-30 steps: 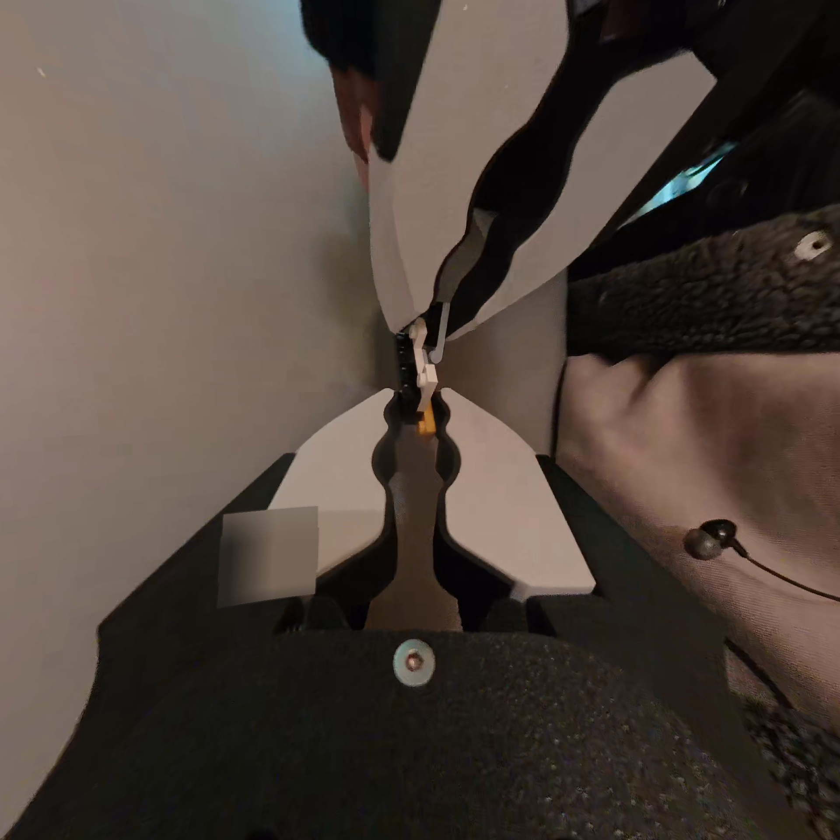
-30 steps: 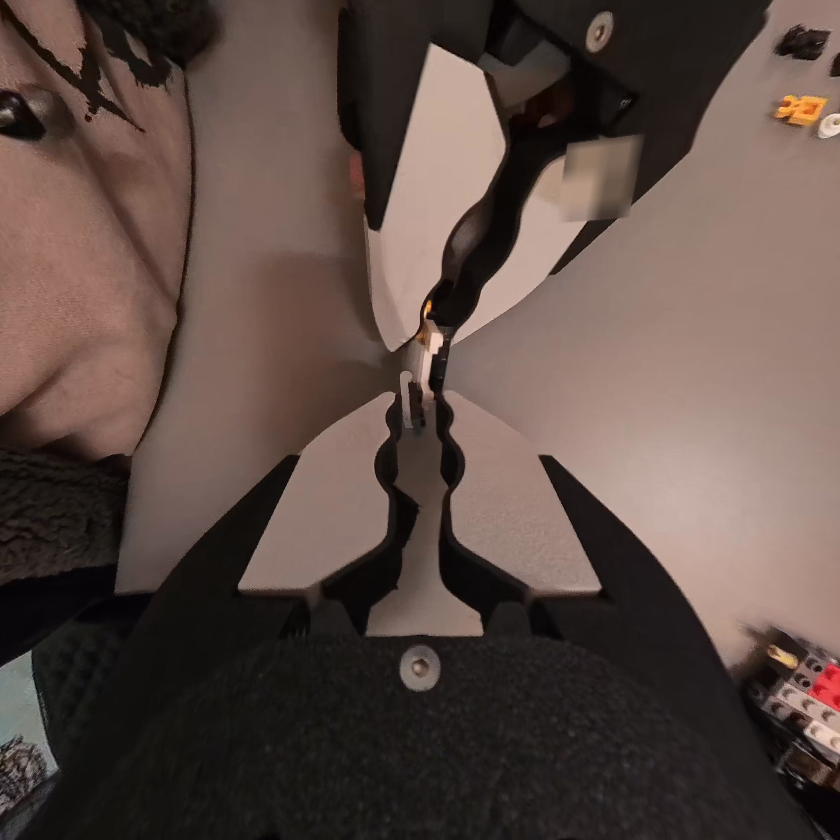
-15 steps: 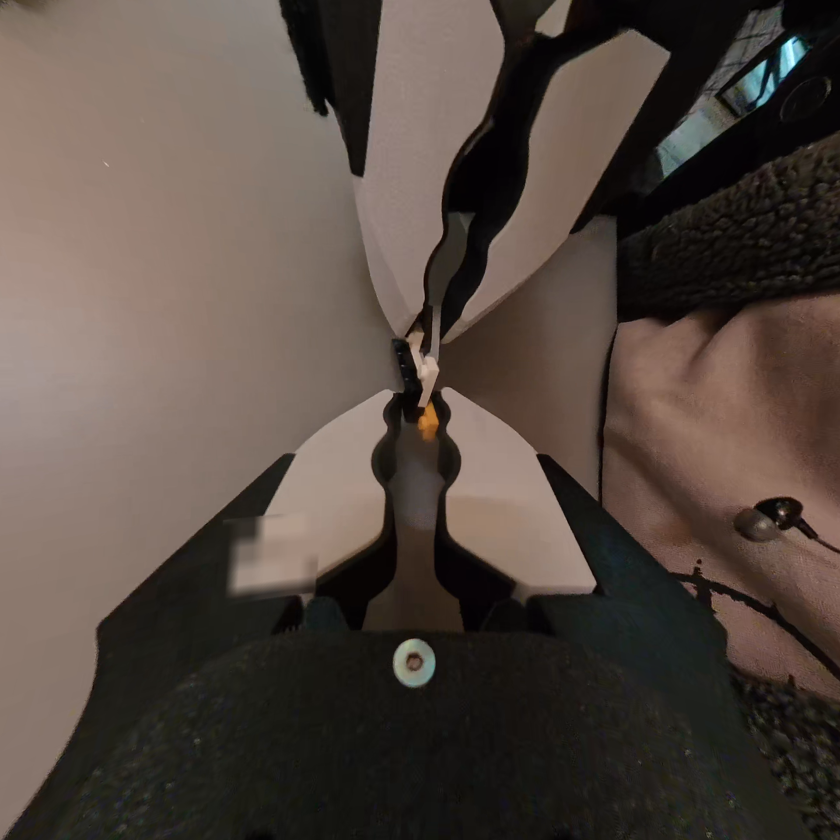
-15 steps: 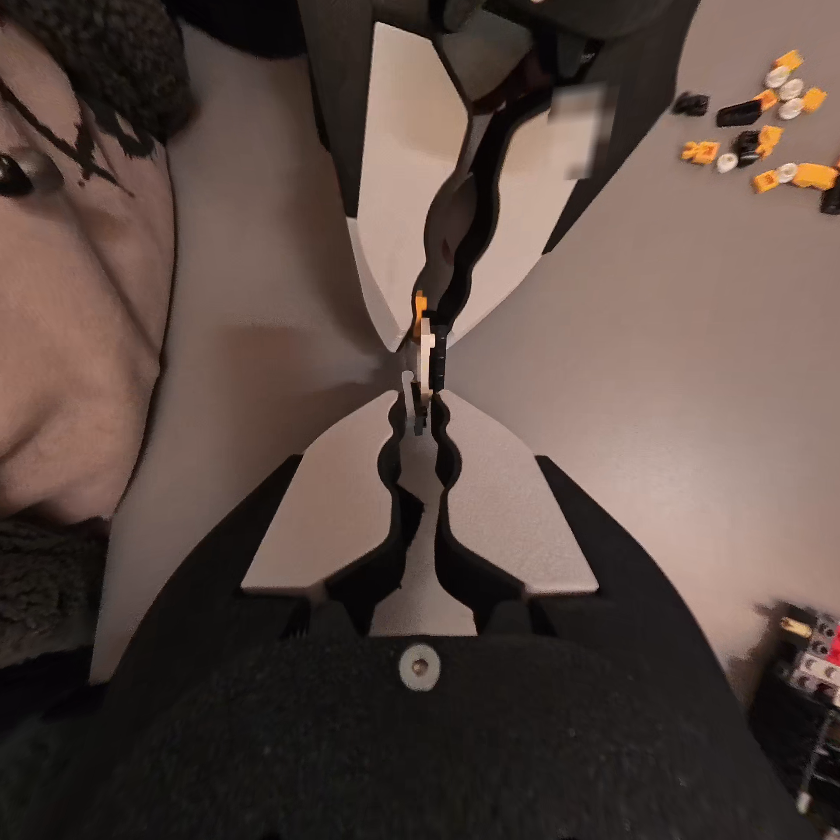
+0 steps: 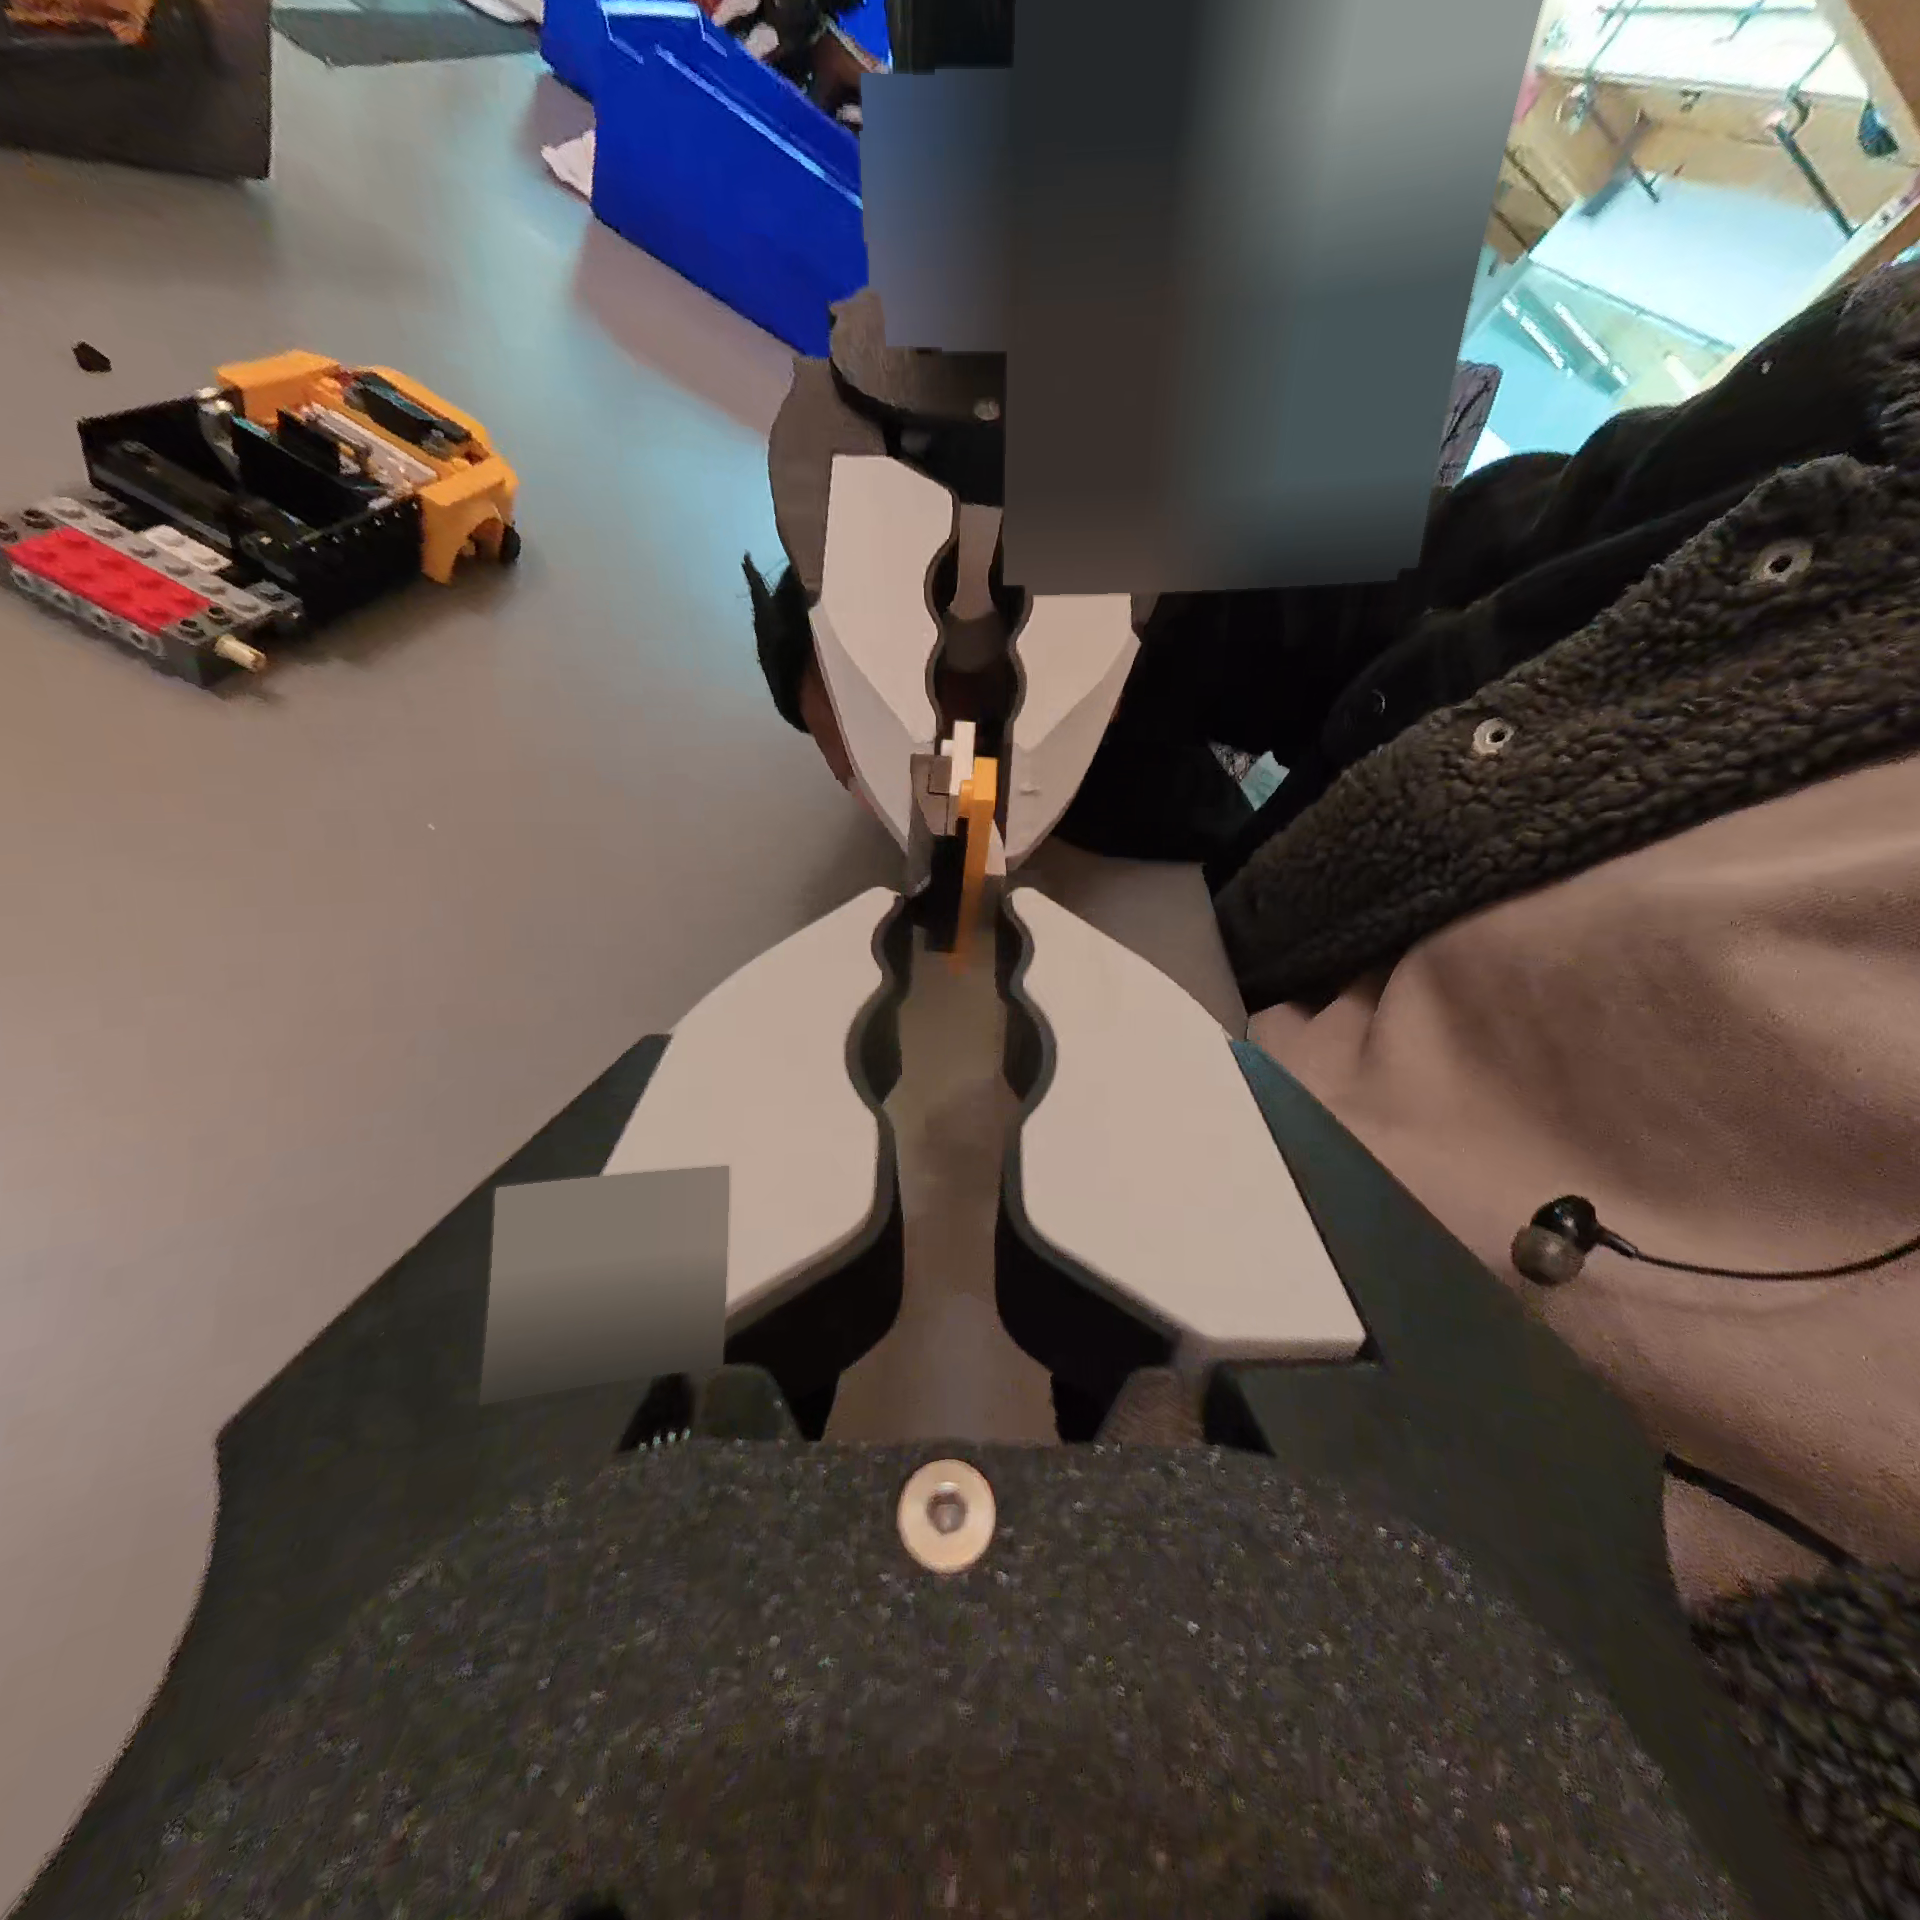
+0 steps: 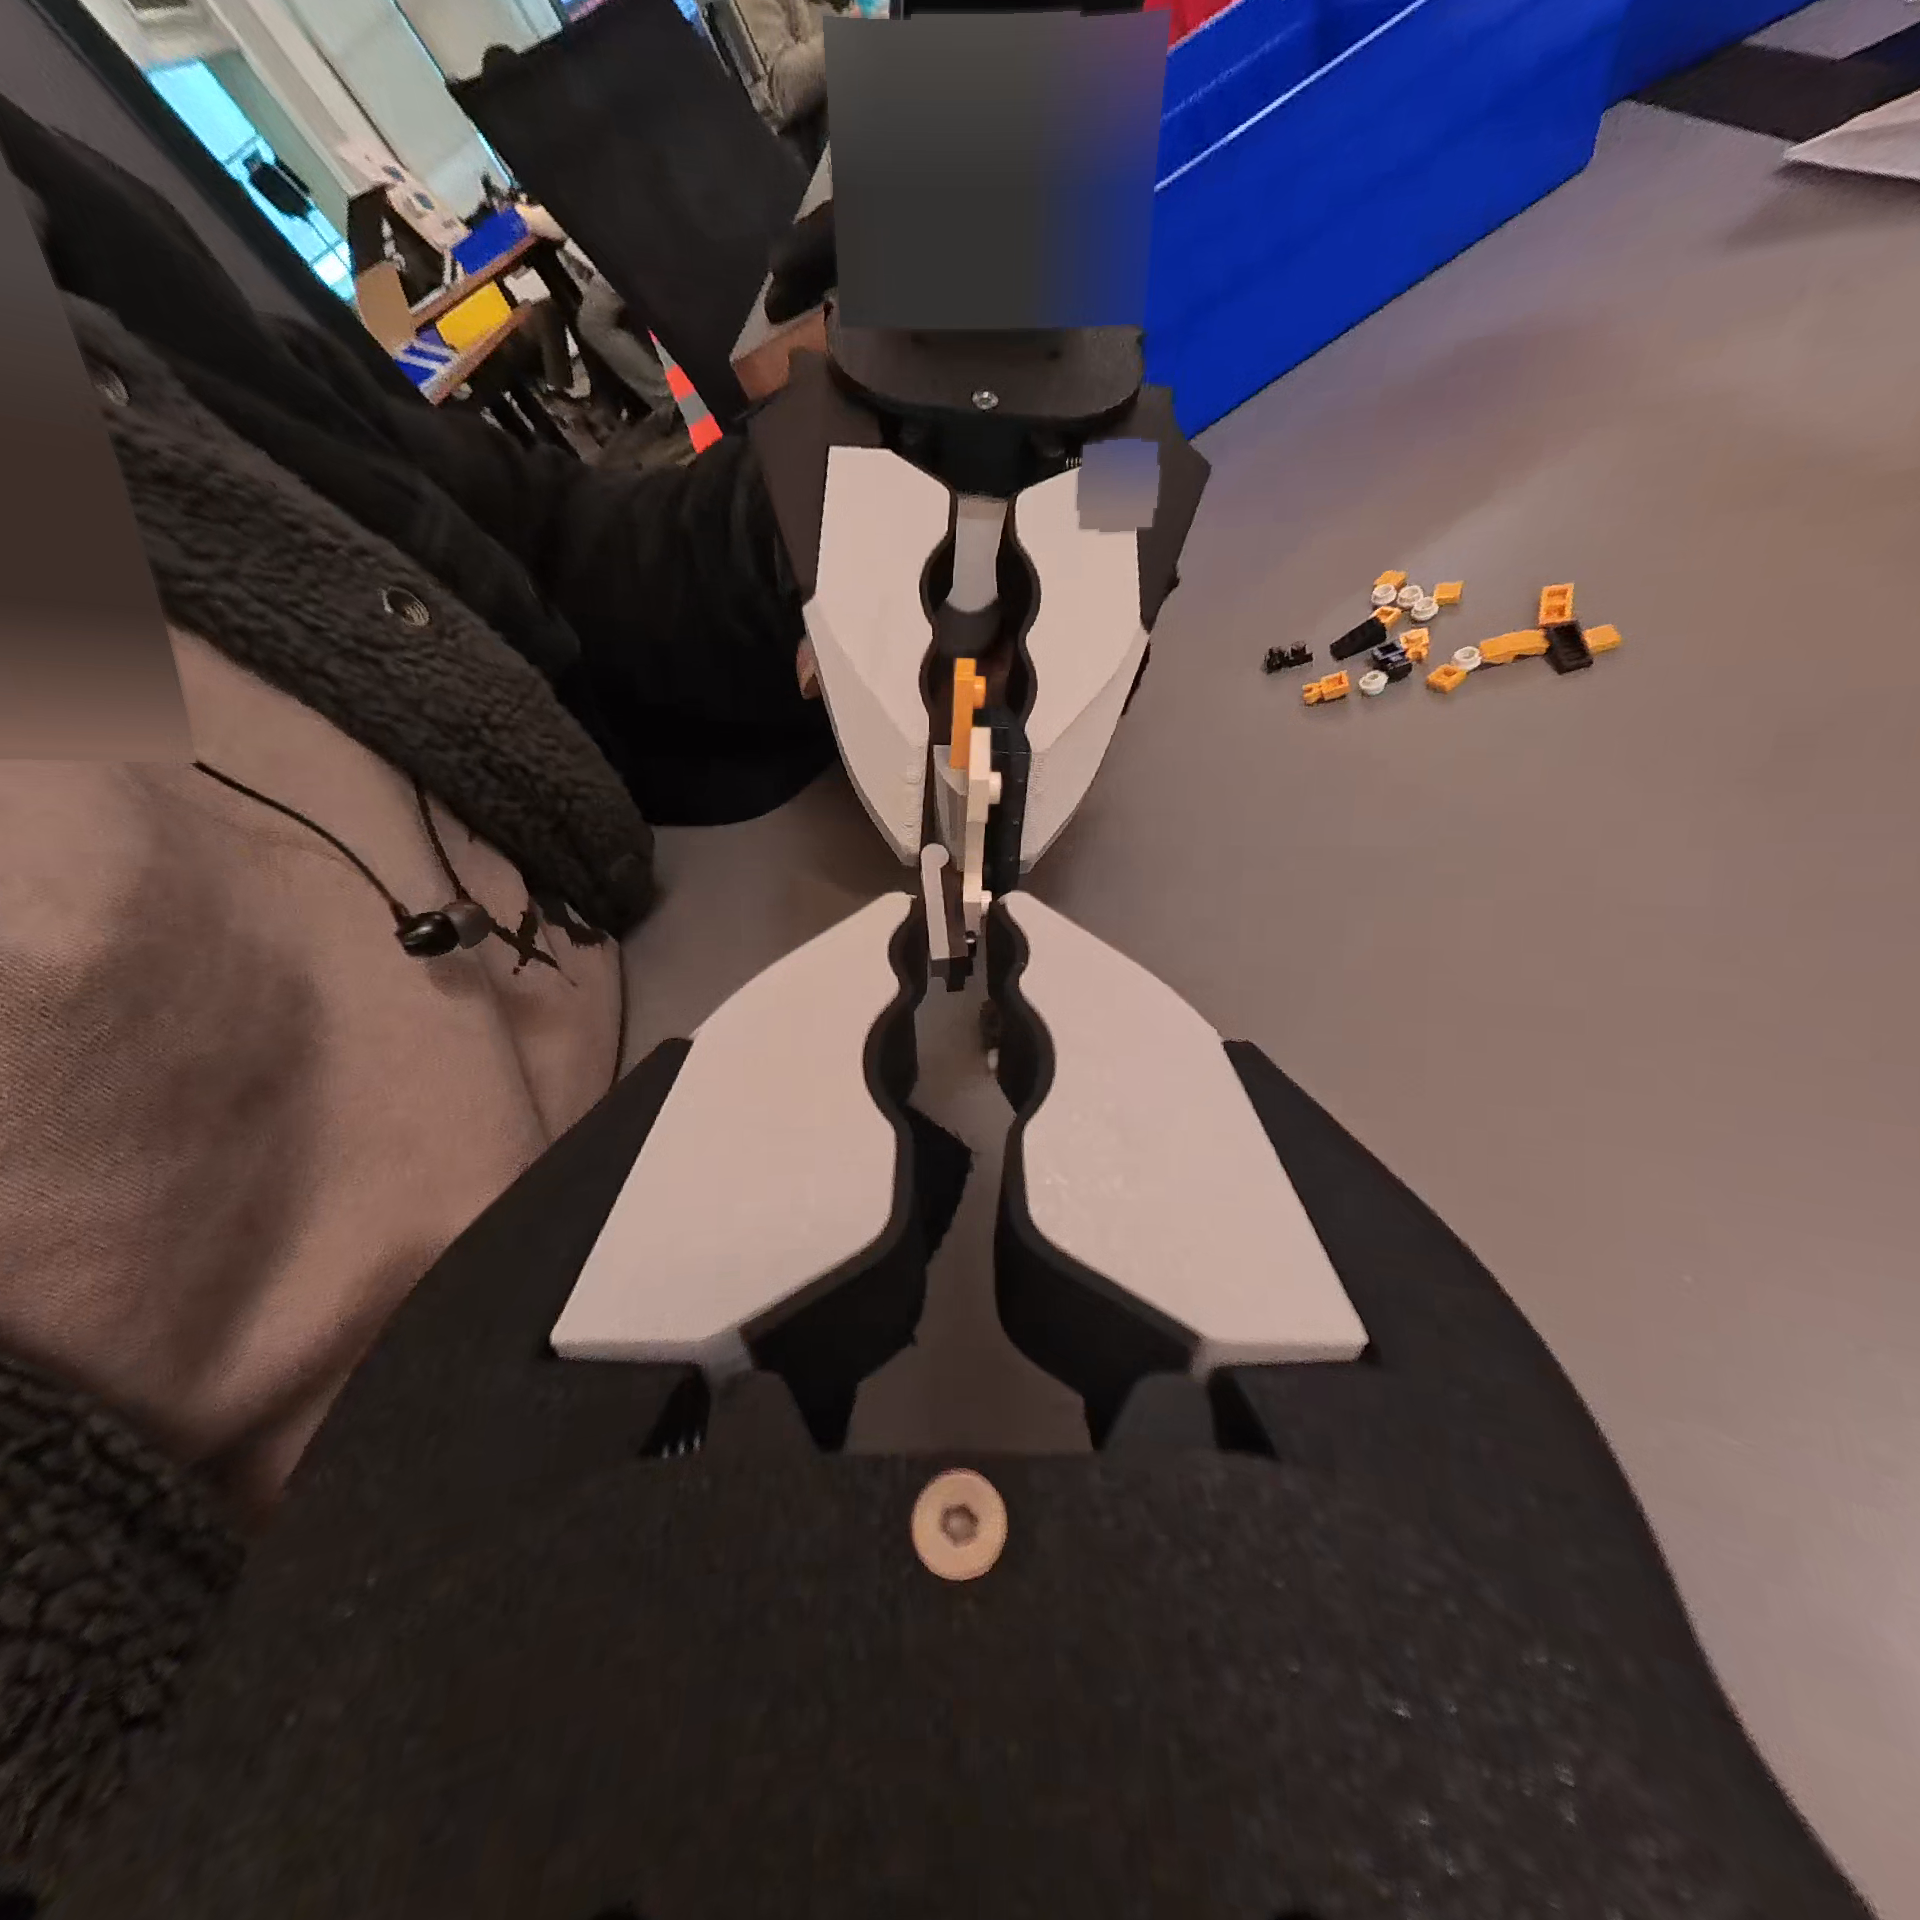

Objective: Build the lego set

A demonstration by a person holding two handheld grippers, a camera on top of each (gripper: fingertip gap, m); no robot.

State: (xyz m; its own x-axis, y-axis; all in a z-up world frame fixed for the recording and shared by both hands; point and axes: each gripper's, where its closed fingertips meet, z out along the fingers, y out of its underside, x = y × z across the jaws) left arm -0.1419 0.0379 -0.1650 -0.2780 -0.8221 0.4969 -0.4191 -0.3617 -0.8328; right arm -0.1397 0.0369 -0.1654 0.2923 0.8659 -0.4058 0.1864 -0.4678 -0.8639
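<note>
orange, white & black lego sub-assy (image 5: pixel 961 842) pinched btwn both grippers.

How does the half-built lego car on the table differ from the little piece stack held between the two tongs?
The lego car rests on the grey table, untouched; the piece stack is held in the air between the left tongs and right tongs. The car is far bigger and carries red and grey; the stack is thin, with white. Both show orange and black.

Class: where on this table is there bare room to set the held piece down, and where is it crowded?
Bare table lies between the loose bricks and the right gripper; more between the half-built car and the left gripper. Crowded: by the blue bin and around both lego clusters.
</note>
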